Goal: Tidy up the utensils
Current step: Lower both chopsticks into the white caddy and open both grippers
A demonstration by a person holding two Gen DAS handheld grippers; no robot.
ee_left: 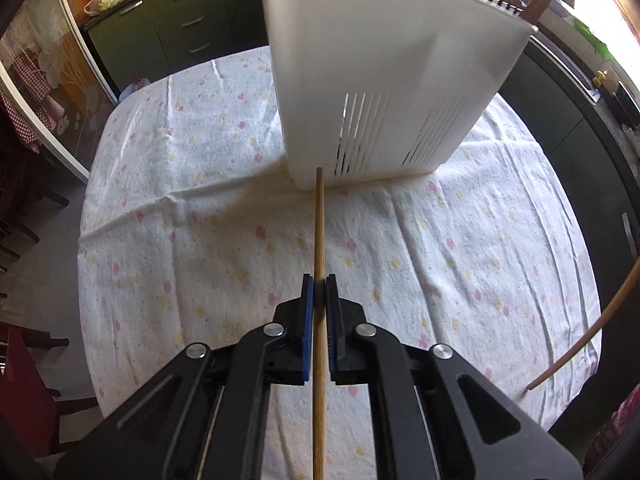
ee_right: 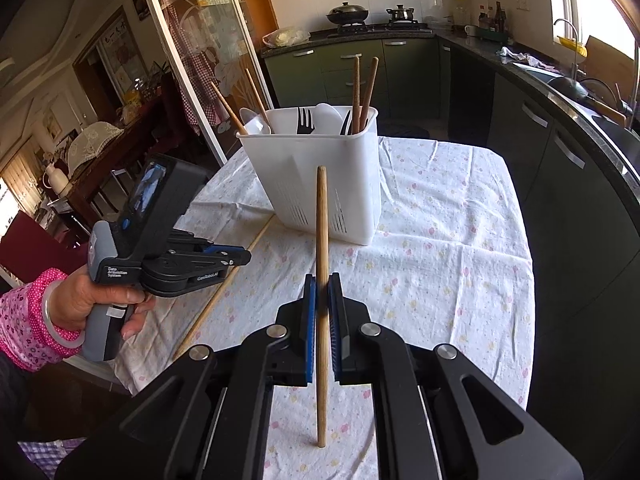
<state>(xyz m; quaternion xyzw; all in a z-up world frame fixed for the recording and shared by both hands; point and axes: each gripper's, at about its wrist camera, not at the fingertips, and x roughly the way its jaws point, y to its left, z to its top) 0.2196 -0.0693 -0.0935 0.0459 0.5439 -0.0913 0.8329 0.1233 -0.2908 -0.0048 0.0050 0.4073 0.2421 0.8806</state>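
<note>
1. Chopsticks are in both tongs: the right tongs [ee_right: 322, 280] pinch a pale wooden chopstick [ee_right: 321, 240] near its middle, held roughly upright above the flowered white cloth on the desk [ee_right: 440, 240].
2. The left tongs [ee_left: 319, 280] are pressed together on a second thin wooden chopstick [ee_left: 319, 232], its far tip just before the holder's base.
3. Farther off stands the white slotted plastic utensil holder [ee_right: 312, 176], already carrying forks, spoons and chopsticks.
4. Judged step: carrying sticks to the holder. Next, each needs lifting over the rim, tip down, then release.

Two wrist views, both toward caddy [ee_left: 384, 80].
</note>
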